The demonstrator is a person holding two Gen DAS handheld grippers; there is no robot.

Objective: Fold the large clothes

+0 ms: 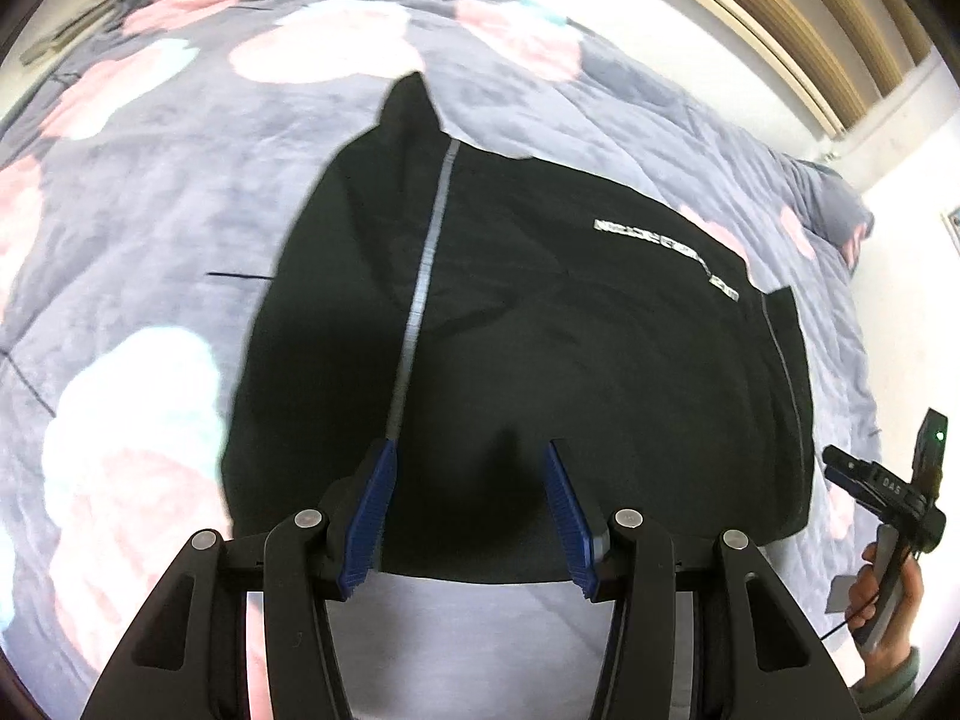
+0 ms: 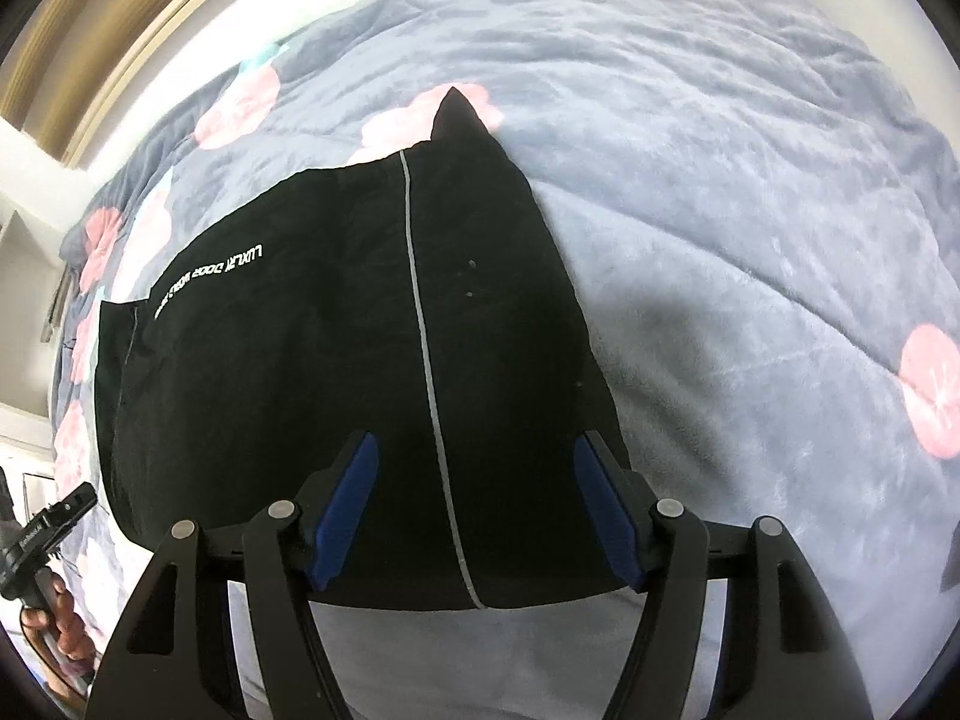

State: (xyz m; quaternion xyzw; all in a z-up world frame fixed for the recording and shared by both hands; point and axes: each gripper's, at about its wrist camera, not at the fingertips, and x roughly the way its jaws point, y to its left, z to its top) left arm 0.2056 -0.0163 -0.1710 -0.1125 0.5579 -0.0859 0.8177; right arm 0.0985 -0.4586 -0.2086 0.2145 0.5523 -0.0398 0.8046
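Grey bedding (image 1: 150, 228) printed with pink and white flowers fills both of my views, with a wooden frame (image 1: 780, 12) against a white wall beyond it. Working left to right: my left gripper (image 1: 468, 450) hangs over the near hem of the black garment (image 1: 570, 330), jaws apart, nothing pinched between them. That garment lies flat on the bedding, folded, with two grey stripes and white lettering (image 1: 666, 252). My right gripper (image 2: 474, 444) hangs above the same hem, jaws spread wide and empty, one stripe (image 2: 420, 300) running between them.
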